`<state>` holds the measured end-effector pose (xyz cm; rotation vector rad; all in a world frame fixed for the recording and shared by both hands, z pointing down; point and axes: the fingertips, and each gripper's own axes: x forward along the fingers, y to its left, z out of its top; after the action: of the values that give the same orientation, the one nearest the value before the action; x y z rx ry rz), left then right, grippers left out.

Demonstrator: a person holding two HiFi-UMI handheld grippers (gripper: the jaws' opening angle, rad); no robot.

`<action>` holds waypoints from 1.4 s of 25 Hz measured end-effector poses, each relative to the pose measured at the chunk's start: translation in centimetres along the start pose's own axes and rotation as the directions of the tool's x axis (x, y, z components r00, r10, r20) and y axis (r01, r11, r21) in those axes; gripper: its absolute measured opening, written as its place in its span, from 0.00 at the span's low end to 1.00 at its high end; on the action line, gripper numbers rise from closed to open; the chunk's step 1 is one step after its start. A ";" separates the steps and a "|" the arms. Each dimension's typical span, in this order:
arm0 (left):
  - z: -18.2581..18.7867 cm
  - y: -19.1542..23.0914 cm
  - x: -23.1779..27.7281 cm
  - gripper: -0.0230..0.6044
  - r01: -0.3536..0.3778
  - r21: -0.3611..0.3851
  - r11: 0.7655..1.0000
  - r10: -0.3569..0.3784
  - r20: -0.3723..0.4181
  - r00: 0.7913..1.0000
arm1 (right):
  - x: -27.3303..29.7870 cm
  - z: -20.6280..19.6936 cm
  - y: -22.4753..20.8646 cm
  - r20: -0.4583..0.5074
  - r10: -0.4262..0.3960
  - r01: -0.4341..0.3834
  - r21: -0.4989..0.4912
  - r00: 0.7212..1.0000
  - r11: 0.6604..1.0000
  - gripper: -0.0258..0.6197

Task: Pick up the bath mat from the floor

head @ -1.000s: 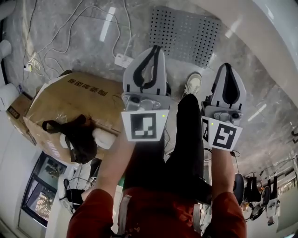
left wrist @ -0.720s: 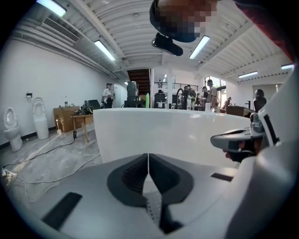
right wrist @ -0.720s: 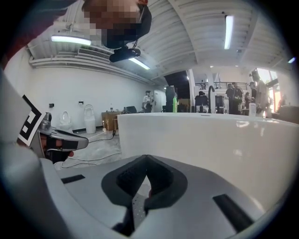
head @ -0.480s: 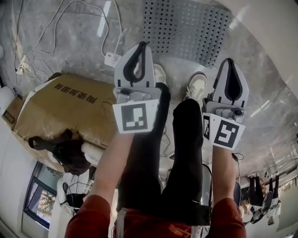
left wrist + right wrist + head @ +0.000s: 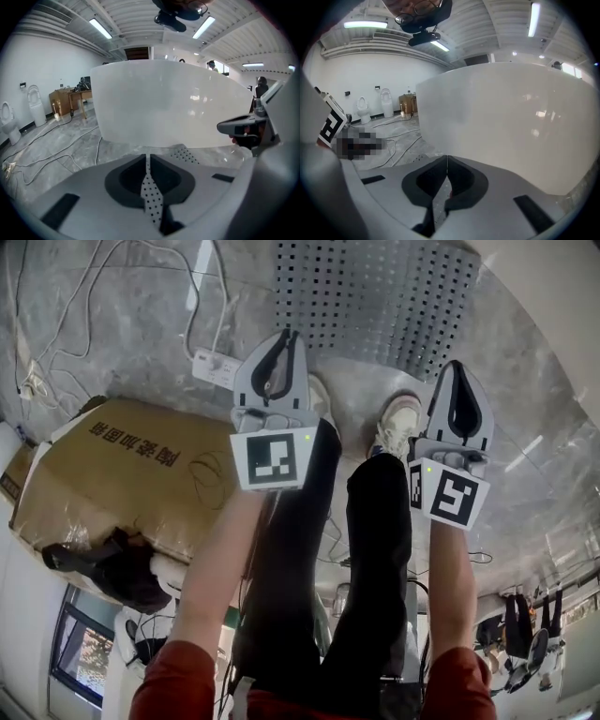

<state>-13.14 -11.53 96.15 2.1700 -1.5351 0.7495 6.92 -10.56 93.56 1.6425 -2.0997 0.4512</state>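
The bath mat (image 5: 375, 296) is a grey sheet full of small holes, lying flat on the marbled floor at the top of the head view, beside a white bathtub (image 5: 553, 287). My left gripper (image 5: 283, 336) is shut and empty, held above the floor just short of the mat's near edge. My right gripper (image 5: 462, 367) is also shut and empty, its tip over the mat's near right corner. In the left gripper view the mat (image 5: 186, 153) shows past the closed jaws, in front of the tub (image 5: 173, 103).
A large cardboard box (image 5: 122, 474) lies left, with a dark bag (image 5: 112, 563) by it. A white power strip (image 5: 214, 367) and loose cables run over the floor at upper left. The person's shoes (image 5: 398, 418) stand near the mat. Toilets (image 5: 33, 101) stand along the far wall.
Both grippers and the person have advanced toward the mat, which now sits larger and nearer the gripper tips. The box has slid left and down in view. Jaws stayed shut.
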 end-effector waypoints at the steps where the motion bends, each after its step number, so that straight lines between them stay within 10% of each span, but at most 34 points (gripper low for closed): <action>1: -0.9 0.1 0.4 0.06 0.003 0.005 1.000 -0.003 -0.013 1.000 | 0.4 -0.9 0.0 -0.013 -0.001 0.001 -0.001 1.000 1.000 0.06; 11: -8.2 1.6 4.4 0.07 0.008 -0.003 1.000 -0.008 -0.143 0.990 | 4.6 -8.2 -1.1 -0.150 -0.019 0.022 0.018 0.989 1.000 0.06; 17: -12.0 2.4 7.1 0.26 0.003 -0.028 1.000 -0.009 -0.228 0.974 | 6.3 -11.9 -1.9 -0.226 -0.020 0.020 0.000 0.974 1.000 0.08; 35: -21.3 3.7 11.9 0.57 -0.004 -0.143 0.990 -0.058 -0.428 0.902 | 9.5 -24.6 -6.5 -0.548 -0.061 0.112 0.061 0.834 0.992 0.53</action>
<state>-17.90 -9.13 120.25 1.7658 -1.2805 1.0006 14.64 -7.62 119.47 1.4269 -1.5894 0.8812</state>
